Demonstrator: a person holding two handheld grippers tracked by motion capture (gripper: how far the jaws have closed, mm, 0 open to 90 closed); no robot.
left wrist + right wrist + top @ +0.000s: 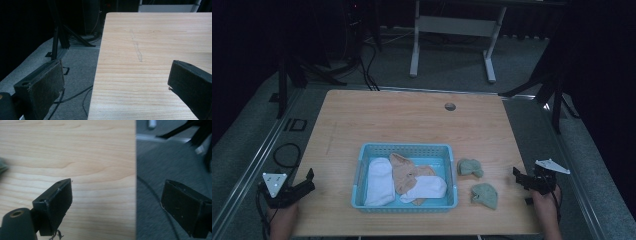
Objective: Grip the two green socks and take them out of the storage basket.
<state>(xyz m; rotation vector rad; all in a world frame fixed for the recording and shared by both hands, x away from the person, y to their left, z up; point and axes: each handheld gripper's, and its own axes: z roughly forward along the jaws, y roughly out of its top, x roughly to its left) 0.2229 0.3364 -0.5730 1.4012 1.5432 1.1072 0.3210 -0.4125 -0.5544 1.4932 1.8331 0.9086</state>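
Observation:
A light blue basket point(404, 146) sits at the front middle of the wooden table point(412, 120). Inside it lie a white sock point(379, 181), a tan sock point(404, 172) and another white sock point(427, 187). Two green socks point(470, 167) point(485, 194) lie on the table just right of the basket. My left gripper point(309, 180) point(115, 72) hovers at the table's front left edge, open and holding nothing. My right gripper point(517, 175) point(117, 187) is at the front right edge, open and holding nothing, straddling the table's side. A blurred bit of green sock point(2, 166) shows at the left border of the right gripper view.
A round cable hole point(450, 106) is near the table's far edge. Behind the table stand a white desk frame point(452, 25) and black stands point(557, 90). Cables point(287, 152) lie on the grey carpet left of the table.

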